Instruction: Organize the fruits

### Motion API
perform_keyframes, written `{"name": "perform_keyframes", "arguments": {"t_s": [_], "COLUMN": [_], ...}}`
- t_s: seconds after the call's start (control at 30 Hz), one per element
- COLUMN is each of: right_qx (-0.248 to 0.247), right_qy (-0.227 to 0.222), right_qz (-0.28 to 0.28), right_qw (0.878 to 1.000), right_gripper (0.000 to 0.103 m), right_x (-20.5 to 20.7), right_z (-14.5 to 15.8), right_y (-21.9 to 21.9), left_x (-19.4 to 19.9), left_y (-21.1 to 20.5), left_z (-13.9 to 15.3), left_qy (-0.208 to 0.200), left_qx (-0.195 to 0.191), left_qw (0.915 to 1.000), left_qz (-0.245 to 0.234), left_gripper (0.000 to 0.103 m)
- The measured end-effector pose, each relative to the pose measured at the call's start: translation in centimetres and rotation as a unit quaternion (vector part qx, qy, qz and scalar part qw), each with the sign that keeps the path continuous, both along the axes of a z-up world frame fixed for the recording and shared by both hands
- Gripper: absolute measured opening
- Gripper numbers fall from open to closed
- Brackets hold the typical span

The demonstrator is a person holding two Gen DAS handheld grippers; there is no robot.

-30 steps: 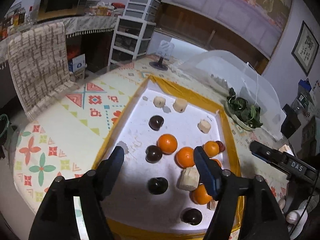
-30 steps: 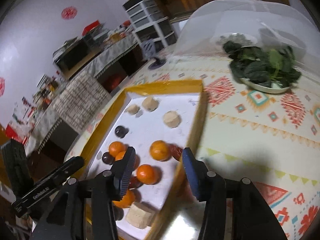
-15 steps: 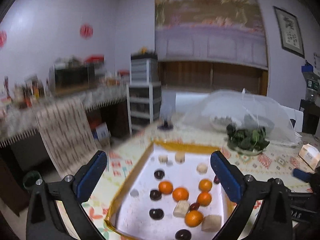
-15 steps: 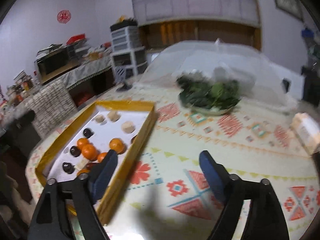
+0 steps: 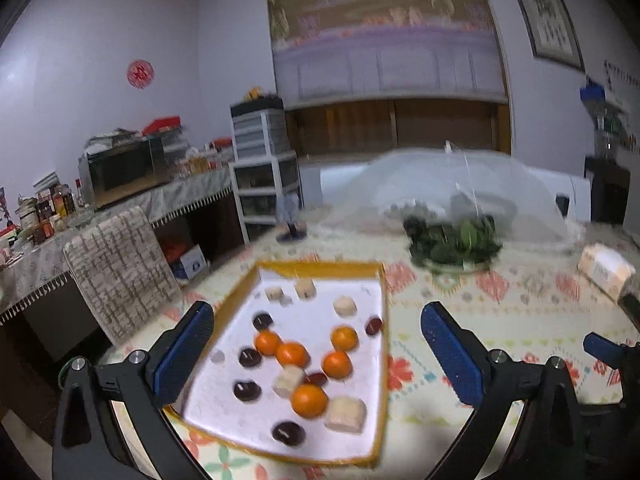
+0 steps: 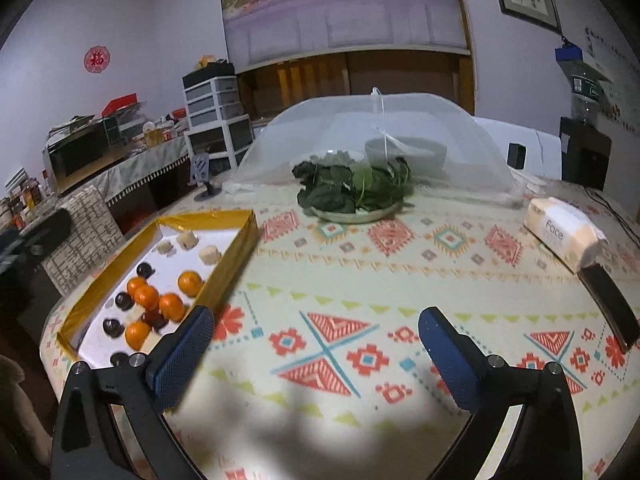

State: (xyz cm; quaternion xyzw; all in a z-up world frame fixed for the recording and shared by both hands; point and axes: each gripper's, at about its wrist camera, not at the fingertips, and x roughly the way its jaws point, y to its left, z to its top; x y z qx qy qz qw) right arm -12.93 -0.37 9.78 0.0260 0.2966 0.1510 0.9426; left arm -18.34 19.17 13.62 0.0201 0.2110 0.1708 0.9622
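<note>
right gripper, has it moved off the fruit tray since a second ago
Yes. The right gripper has pulled back and swung right: its fingers framed the tray a second ago, and now they are wide open over bare tablecloth, tray at left.

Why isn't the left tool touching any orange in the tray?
Apart. The left wrist view shows the left tool open wide, raised above the tray, with clear space around each orange.

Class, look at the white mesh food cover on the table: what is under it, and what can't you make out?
Under the mesh food cover sits a pale bowl; its contents are hidden. The plate of leafy greens lies at its front edge, whether under the netting I cannot tell.
</note>
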Motion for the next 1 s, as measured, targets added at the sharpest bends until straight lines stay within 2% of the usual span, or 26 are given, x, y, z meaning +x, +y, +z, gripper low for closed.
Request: {"name": "perform_keyframes", "arguments": {"t_s": [0.1, 0.23, 0.5, 1.0], "right_qx": [-0.012, -0.034, -0.04, -0.059], "right_qy": [-0.003, -0.016, -0.01, 0.008], "right_qz": [0.009, 0.009, 0.006, 0.014], "right_qw": [1.0, 0.999, 0.999, 0.998], "right_gripper": [0.103, 0.103, 0.103, 0.103], "right_x": [-0.8, -1.8, -1.8, -1.3], "right_z": [-0.1, -0.2, -0.8, -1.7], "right_y": [0.0, -0.1, -0.2, 1.7], "left_x": [0.6, 1.0, 1.1, 1.8], "left_y": [-0.9, -1.9, -2.6, -0.4], "left_z": [-0.9, -1.7, -2.1, -3.5], "left_qy": [0.027, 0.045, 0.052, 0.072], "left_qx": [-0.017, -0.021, -0.024, -0.057], "left_qw": [0.9995, 0.9986, 0.998, 0.9955], "left_qz": [-0.008, -0.018, -0.028, -0.026], "left_gripper": [0.103, 0.103, 0.103, 0.103]}}
